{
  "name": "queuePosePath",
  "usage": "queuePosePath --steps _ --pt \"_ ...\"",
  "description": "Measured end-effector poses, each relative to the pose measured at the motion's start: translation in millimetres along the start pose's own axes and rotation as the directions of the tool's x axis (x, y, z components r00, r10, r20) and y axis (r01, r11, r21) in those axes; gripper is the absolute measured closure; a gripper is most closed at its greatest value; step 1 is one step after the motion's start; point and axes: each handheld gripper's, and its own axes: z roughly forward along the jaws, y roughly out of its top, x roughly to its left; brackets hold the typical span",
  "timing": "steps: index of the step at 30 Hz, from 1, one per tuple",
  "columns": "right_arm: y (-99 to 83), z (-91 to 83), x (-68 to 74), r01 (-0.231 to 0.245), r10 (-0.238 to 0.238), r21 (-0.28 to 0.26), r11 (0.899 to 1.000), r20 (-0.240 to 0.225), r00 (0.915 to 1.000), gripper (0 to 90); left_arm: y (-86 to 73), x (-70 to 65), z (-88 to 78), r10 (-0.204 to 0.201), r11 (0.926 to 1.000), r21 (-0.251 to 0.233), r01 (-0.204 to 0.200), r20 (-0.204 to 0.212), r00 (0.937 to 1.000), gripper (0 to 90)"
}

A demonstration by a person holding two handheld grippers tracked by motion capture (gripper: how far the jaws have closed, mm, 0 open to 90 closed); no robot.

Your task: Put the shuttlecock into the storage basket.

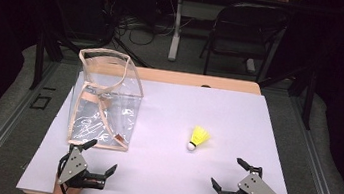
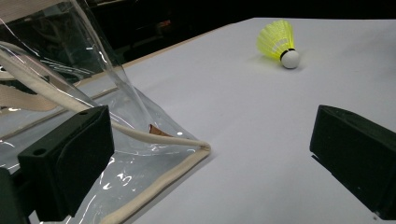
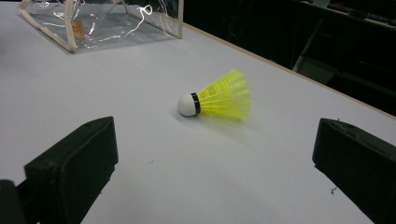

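Both grippers, left (image 1: 100, 156) and right (image 1: 230, 172), are held wide open, empty; shuttlecock (image 1: 199, 138) is seen ahead of right gripper, clear bag (image 1: 104, 98) beside left.

bag (image 1: 108, 104): glossy clear plastic, cloth trim; shuttlecock (image 1: 198, 139): yellow plastic

Yellow shuttlecock (image 1: 198, 139) on its side, mid-table; clear bag (image 1: 104, 99) upright, well apart

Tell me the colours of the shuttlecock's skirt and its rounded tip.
The shuttlecock has a bright yellow skirt, a white tip and a thin black band between them, clearest in the right gripper view.
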Motion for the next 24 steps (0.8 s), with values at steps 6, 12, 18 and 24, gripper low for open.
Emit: queuePosePath --steps 6,12,18,24 --pt "1.2 4.0 -1.0 -0.005 0.005 0.019 1.0 -0.01 0.9999 0.0 0.2 -0.2 0.5 0.0 1.0 0.0 0.0 0.0 1.0 0.0" --pt "3.6 7.2 -1.4 -0.011 0.012 0.036 0.999 -0.023 0.9997 0.0 0.1 -0.2 0.1 0.0 1.0 0.002 0.0 -0.001 1.0 0.0" --pt "4.8 11.4 -1.8 -0.013 0.015 0.055 0.998 -0.036 0.9992 0.0 0.1 -0.4 0.8 0.001 1.0 0.006 -0.001 0.002 1.0 0.0" --pt "6.8 15.9 -1.0 -0.014 0.018 0.07 0.997 -0.048 0.9987 0.0 -0.2 0.3 0.1 -0.002 1.0 0.006 0.002 -0.002 1.0 0.0"
